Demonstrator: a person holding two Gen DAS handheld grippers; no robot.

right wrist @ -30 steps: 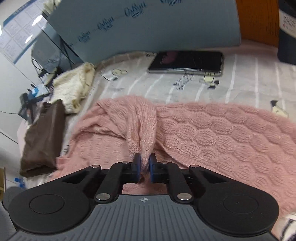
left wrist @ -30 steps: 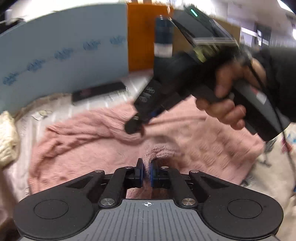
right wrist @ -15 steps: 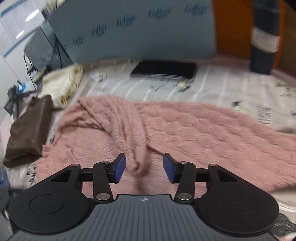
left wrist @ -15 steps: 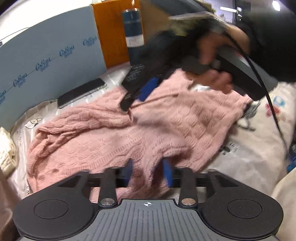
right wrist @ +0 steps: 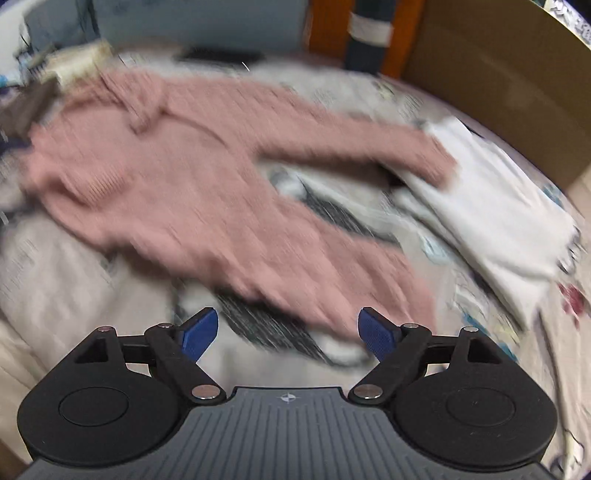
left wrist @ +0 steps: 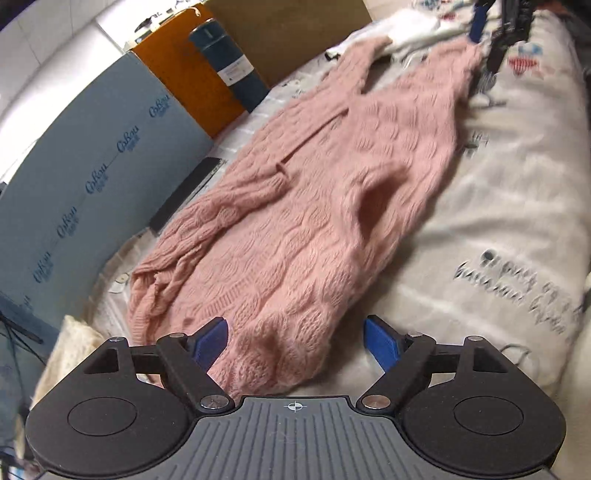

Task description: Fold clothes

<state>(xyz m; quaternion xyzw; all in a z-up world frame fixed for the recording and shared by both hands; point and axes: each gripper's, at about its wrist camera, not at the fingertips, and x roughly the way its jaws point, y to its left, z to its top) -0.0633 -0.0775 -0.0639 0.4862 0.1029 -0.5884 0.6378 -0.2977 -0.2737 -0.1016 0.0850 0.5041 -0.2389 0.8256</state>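
Observation:
A pink cable-knit sweater [left wrist: 314,206] lies stretched out on a pale printed bedsheet [left wrist: 498,192], one sleeve folded across its body. My left gripper [left wrist: 295,338] is open wide and empty, with the sweater's near end lying between its blue pads. The sweater also shows, blurred, in the right wrist view [right wrist: 192,177]. My right gripper [right wrist: 288,332] is open wide and empty just above the sweater's near edge. In the left wrist view the right gripper [left wrist: 495,29] appears at the far top right.
A blue panel [left wrist: 85,173], an orange box [left wrist: 184,70], a dark bottle [left wrist: 229,62] and a cardboard box [left wrist: 291,33] line the far side. A black phone [left wrist: 188,192] lies beside the sweater. A white garment [right wrist: 491,199] and cream knit [left wrist: 70,347] lie nearby.
Both grippers let go of the sweater and opened wide, then drew apart to its opposite ends. The sweater now lies flat on the sheet.

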